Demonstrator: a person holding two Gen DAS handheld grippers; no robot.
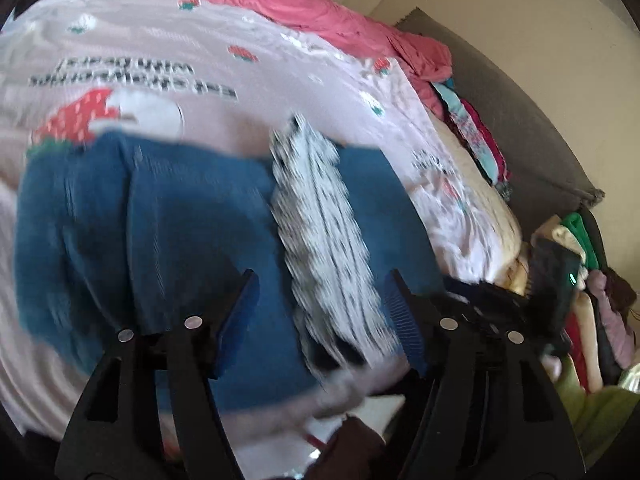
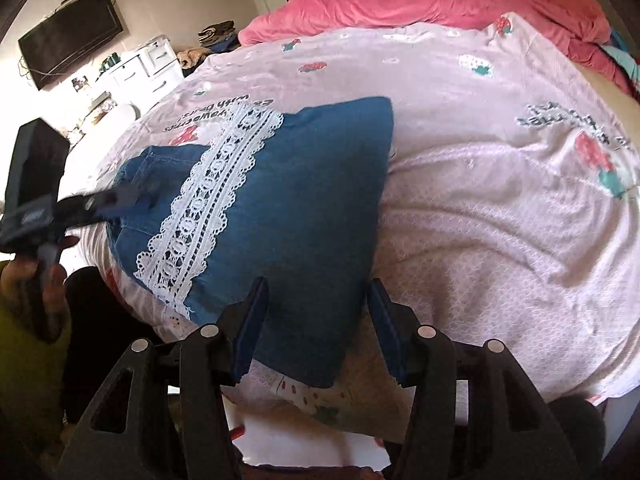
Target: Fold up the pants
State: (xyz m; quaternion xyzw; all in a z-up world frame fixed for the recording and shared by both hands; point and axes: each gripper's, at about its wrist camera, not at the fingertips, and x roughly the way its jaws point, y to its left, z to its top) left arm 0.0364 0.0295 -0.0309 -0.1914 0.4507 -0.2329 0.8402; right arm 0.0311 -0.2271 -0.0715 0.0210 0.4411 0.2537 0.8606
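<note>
Blue denim pants (image 2: 304, 208) with a white lace stripe (image 2: 208, 204) lie folded on the pink printed bedsheet (image 2: 500, 216). They also show, blurred, in the left wrist view (image 1: 180, 224). My right gripper (image 2: 318, 284) is open, its jaws spread over the near right part of the pants. My left gripper (image 1: 322, 276) is open just above the pants, either side of the lace stripe (image 1: 320, 220). The left gripper also appears at the left in the right wrist view (image 2: 116, 200), over the pants' left end.
A pink duvet (image 2: 420, 8) is bunched at the far side of the bed. Stacked clothes (image 1: 592, 300) lie at the right beside a grey headboard (image 1: 520, 120). A wall television (image 2: 72, 36) and white drawers (image 2: 140, 68) stand at the far left.
</note>
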